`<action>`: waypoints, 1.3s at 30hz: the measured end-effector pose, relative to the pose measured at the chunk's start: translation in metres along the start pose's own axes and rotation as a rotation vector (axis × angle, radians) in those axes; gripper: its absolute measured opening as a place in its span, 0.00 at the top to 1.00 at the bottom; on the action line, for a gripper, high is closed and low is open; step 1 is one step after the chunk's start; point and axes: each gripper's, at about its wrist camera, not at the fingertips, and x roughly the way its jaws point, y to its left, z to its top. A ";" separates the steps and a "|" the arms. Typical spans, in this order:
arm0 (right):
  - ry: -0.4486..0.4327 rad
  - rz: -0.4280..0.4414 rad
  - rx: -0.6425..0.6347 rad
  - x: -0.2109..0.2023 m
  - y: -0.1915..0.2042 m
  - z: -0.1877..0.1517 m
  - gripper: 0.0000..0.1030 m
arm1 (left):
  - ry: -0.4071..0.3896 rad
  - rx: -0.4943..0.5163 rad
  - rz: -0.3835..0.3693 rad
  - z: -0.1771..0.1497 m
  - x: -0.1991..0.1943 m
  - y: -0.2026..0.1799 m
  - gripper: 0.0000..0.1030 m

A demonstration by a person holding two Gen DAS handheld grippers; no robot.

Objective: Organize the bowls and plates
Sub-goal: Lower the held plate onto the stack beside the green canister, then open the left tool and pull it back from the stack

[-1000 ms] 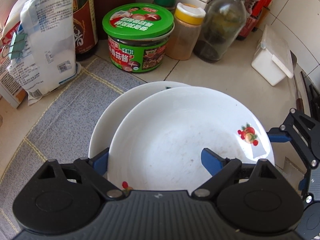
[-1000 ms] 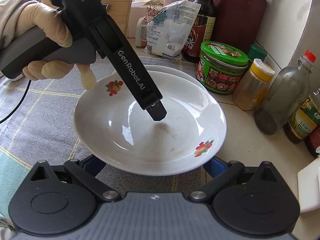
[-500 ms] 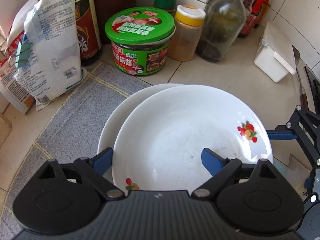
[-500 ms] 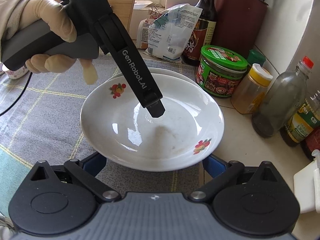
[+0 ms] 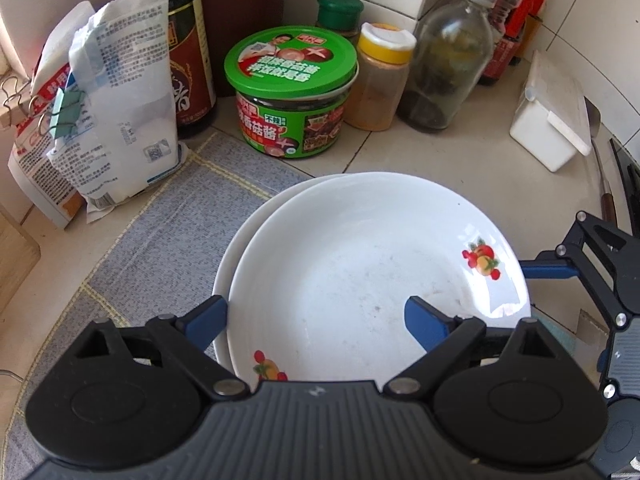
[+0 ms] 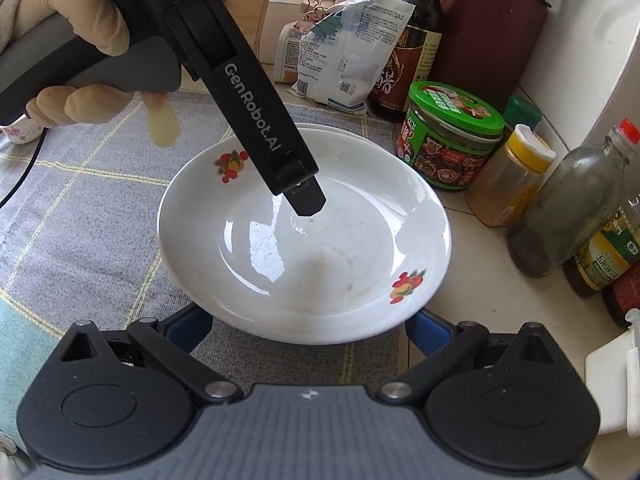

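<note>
A white plate with fruit prints [image 5: 360, 272] [image 6: 304, 248] lies on a second white plate [image 5: 240, 240] [image 6: 348, 134], shifted a little off it. Both rest on a grey mat [image 5: 160, 232]. My left gripper [image 5: 316, 316] is open; its right finger is over the top plate's inside and its left finger is outside the rim. It shows from the side in the right wrist view [image 6: 304, 200], tip just above the plate. My right gripper [image 6: 308, 328] is open at the plate's near edge, its fingers partly hidden under the rim.
A green-lidded jar [image 5: 292, 92], a yellow-capped spice jar [image 5: 380, 80], a glass bottle [image 5: 448, 68], a dark sauce bottle [image 5: 188, 60] and clipped bags [image 5: 116, 112] stand close behind the plates. A white box [image 5: 552, 116] sits at right.
Both grippers have drawn back a little from the plates; the view is slightly higher and farther. The plates have stayed in place.
</note>
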 end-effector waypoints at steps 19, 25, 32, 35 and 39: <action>0.033 -0.008 -0.015 0.006 0.003 0.003 0.00 | -0.046 -0.014 0.021 -0.002 -0.006 0.004 0.06; 0.022 -0.006 -0.027 0.003 0.005 0.001 0.00 | -0.174 0.023 0.035 -0.008 -0.022 -0.004 0.06; 0.029 0.016 -0.047 -0.002 0.011 -0.004 0.00 | -0.285 0.042 0.053 -0.018 -0.044 -0.012 0.05; 0.021 0.034 -0.044 -0.008 0.013 -0.006 0.00 | -0.327 0.028 0.071 -0.024 -0.056 -0.015 0.04; -0.012 0.057 -0.020 -0.020 0.012 -0.005 0.00 | -0.393 -0.010 0.116 -0.037 -0.081 -0.022 0.04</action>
